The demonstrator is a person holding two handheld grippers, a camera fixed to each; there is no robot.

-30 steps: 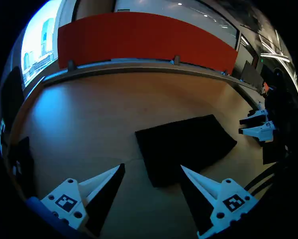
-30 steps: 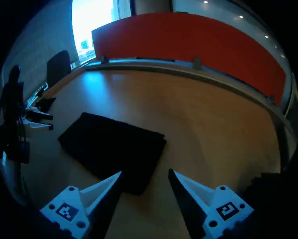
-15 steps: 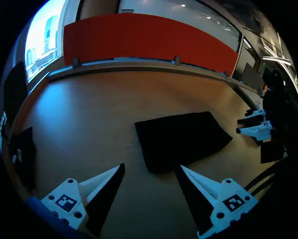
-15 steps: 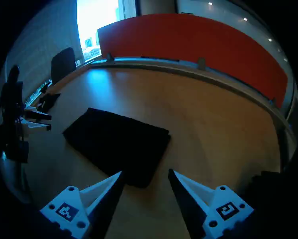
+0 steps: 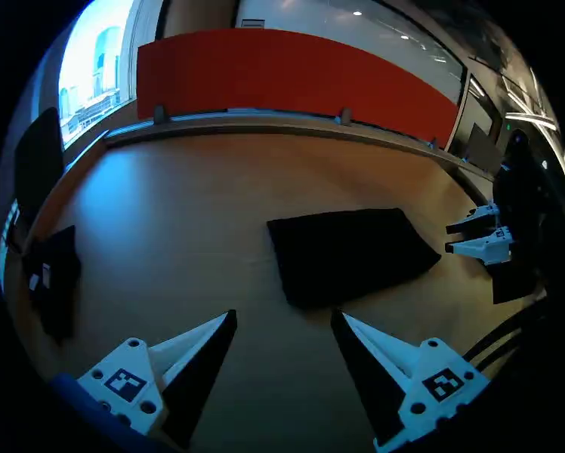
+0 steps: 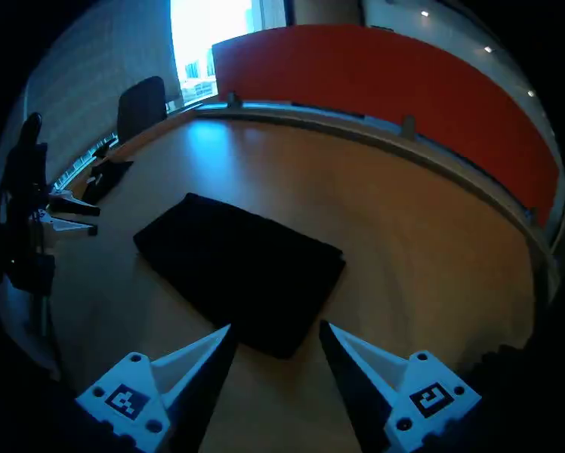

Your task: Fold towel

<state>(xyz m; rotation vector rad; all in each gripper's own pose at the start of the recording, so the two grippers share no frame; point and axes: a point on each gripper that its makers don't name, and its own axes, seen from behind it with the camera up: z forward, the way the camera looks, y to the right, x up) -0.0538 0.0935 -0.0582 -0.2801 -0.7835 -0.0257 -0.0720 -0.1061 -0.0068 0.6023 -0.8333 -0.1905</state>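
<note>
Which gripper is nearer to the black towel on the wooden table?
Right. The right gripper is at the near corner of the black towel; the left gripper sits just short of it.

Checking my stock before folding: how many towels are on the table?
1. A dark towel lies flat near the middle of the table. A dark thing at the table's edge is too unclear to name.
</note>
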